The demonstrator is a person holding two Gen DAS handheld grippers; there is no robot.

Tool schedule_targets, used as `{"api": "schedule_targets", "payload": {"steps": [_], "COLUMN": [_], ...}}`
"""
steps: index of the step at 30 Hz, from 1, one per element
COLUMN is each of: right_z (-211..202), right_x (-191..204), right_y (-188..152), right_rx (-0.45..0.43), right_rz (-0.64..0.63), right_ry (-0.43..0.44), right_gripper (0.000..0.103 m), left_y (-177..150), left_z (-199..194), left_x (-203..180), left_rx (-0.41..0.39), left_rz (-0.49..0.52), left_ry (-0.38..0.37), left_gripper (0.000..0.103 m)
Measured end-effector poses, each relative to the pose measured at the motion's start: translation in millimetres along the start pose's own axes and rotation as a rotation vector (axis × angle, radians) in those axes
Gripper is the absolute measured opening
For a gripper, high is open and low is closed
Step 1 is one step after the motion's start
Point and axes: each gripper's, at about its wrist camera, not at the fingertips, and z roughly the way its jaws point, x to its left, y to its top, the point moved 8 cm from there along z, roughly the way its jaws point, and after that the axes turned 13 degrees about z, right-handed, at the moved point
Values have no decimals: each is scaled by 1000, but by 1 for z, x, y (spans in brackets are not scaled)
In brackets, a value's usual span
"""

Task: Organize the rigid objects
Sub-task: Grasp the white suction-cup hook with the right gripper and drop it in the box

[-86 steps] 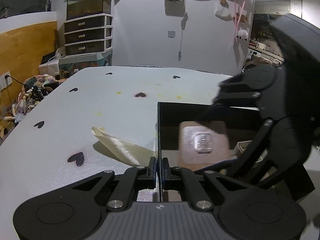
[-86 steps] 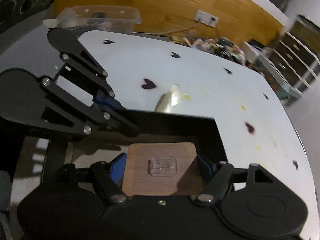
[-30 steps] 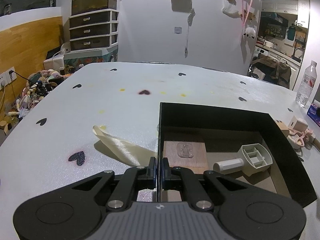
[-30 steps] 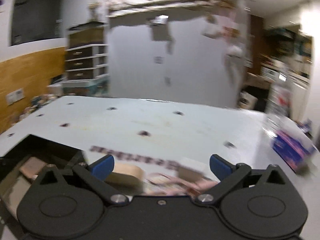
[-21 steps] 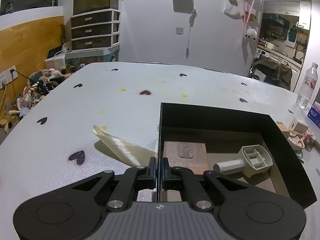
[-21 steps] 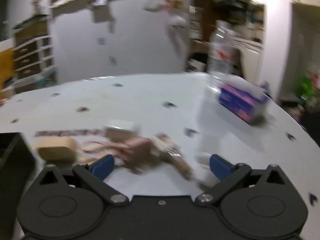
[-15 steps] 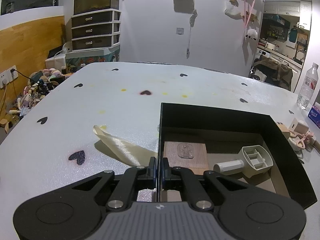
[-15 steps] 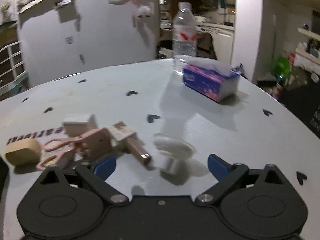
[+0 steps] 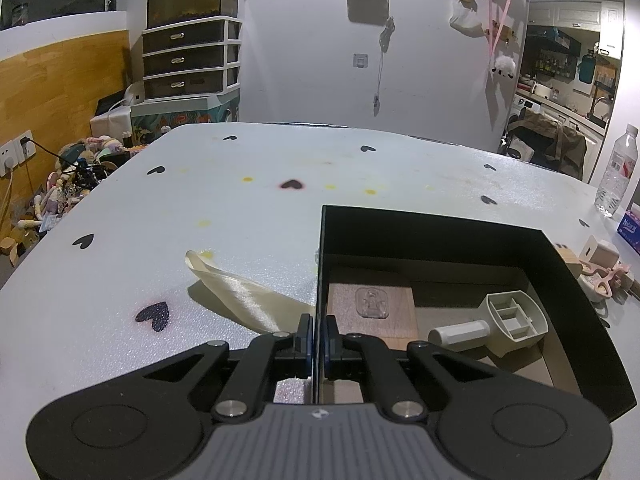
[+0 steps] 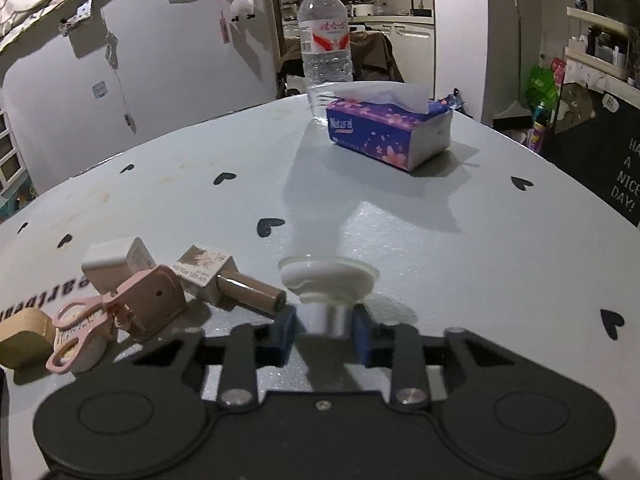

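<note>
your right tool swung over from box, jaws just closing on white suction cup's stem, on counter. light, rigid stem, soft rim; grip stem. left tool clamps box wall.

A white table, printed with small black hearts and marked by yellowish stains, is seen in both views. Just ahead of the left gripper, a black box is set on it, and a cream ribbon is laid just to the left of the fingertips. Between the fingers of the right gripper, a white suction cup is stood on the surface. To that gripper's left, a small box, a brown tube, a white cube, pink scissors and a tan block are clustered. Far ahead, a tissue pack and a water bottle are placed.
</note>
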Motion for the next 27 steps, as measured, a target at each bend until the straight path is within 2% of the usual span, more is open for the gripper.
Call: {"api": "schedule_targets", "payload": {"steps": [6, 11, 14, 18, 21, 27], "right_z": [-14, -44, -62, -86, -101, -115], "right_x": [14, 54, 89, 149, 191, 263], "right_y": [3, 10, 9, -4, -25, -78], "right_rx": [-25, -68, -52, 22, 104, 284], "right_rz": [-38, -90, -117, -194, -289, -465], "right_ry": [40, 181, 321, 535, 644, 759], "right_gripper": [30, 30, 30, 30, 30, 30], "left_y": [0, 0, 0, 0, 1, 2], "left_z": [3, 4, 4, 5, 6, 5], "left_x": [0, 0, 0, 0, 0, 0], "left_rx": [0, 1, 0, 0, -1, -10], "left_rz": [-1, -1, -2, -2, -3, -6], "left_ry": [-4, -5, -6, -7, -10, -13], "left_gripper": [4, 4, 4, 4, 4, 4]}}
